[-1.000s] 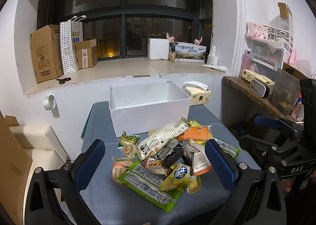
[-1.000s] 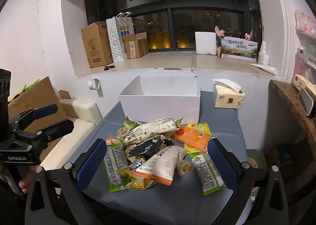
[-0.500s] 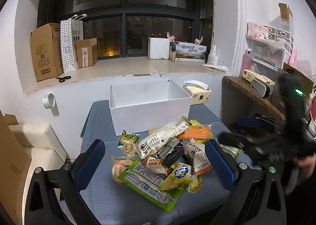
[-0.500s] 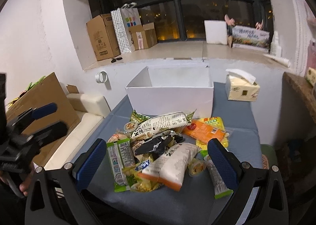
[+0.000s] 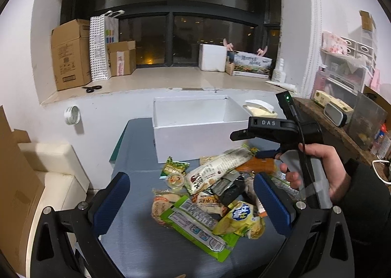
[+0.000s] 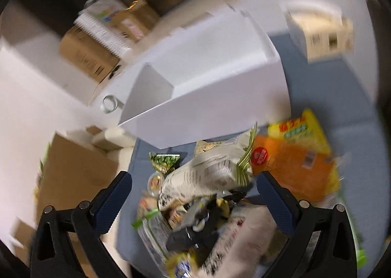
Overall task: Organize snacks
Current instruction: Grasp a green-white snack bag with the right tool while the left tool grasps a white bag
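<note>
A pile of snack packets lies on the grey-blue table (image 5: 136,241) in front of an empty white box (image 5: 195,129). It holds a long white packet (image 5: 217,168), an orange packet (image 5: 259,164), a green packet (image 5: 195,224), a yellow bag (image 5: 242,214) and a jelly cup (image 5: 174,180). My left gripper (image 5: 193,192) hangs open above the pile's near side. A hand (image 5: 315,168) holds my right gripper (image 5: 244,145) open just over the far right of the pile. The blurred, tilted right wrist view shows the right gripper (image 6: 194,195) over the white packet (image 6: 207,175), beside the orange packet (image 6: 293,165) and the box (image 6: 207,97).
A tissue box (image 5: 260,109) stands right of the white box. Cardboard boxes (image 5: 70,56) and scissors (image 5: 91,88) sit on the window sill behind. A cream cushion (image 5: 48,168) lies left of the table, and a cluttered wooden shelf (image 5: 337,129) runs along the right.
The right gripper has swung in from the right, tilted and come down close over the pile. The left gripper has stayed nearly still. No snack has moved.
</note>
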A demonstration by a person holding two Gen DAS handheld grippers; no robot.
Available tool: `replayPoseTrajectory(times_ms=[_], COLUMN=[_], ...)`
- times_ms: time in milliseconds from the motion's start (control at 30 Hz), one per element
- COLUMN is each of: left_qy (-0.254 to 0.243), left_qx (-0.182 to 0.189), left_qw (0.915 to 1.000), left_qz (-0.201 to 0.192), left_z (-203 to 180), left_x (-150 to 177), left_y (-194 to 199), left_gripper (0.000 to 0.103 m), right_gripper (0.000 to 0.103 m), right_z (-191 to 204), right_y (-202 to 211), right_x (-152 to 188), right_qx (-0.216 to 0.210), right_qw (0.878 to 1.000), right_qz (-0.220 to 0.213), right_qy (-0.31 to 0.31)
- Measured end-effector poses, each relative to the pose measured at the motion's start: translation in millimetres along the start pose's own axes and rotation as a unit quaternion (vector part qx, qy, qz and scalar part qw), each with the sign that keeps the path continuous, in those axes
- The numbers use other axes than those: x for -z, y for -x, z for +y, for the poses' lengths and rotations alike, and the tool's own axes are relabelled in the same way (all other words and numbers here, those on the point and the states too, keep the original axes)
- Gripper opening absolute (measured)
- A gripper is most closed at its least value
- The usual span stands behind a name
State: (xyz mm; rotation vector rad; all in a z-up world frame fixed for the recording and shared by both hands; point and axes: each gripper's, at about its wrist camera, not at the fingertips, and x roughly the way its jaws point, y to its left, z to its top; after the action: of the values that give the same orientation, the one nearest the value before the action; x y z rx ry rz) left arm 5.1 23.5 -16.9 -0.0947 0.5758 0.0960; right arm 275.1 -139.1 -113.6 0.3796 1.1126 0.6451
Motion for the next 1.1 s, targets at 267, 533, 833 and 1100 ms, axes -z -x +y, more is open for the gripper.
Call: replayPoseTrajectory(times_ms=[267, 533, 833, 1100], left_qy=[0.008, 0.008, 0.005, -0.031], left_qx=[-0.010, -0.018, 0.008, 0.101], left_qw=[0.9999, 0.9996, 0.9986, 0.9877], left_qz=[0.011, 0.018, 0.053, 0.115], left_z=[6, 7, 2, -57], left_x=[5, 9, 14, 10], left_y=[-7, -12, -34, -71], left_gripper=[0.103, 0.103, 0.103, 0.103], right_gripper=[0.080, 0.027, 0.025, 0.025], right_z=[-25, -17, 11, 12], right_y=[-42, -33, 67, 177], right_x=[-3, 0, 1, 35], right_qx=[-0.013, -0.040, -0.054, 0.007], right_qw=[0.994, 0.997, 0.994, 0.974], right_qz=[0.054, 0.024, -0.091, -0.211], right_qy=[-0.091, -0.064, 0.027, 0.087])
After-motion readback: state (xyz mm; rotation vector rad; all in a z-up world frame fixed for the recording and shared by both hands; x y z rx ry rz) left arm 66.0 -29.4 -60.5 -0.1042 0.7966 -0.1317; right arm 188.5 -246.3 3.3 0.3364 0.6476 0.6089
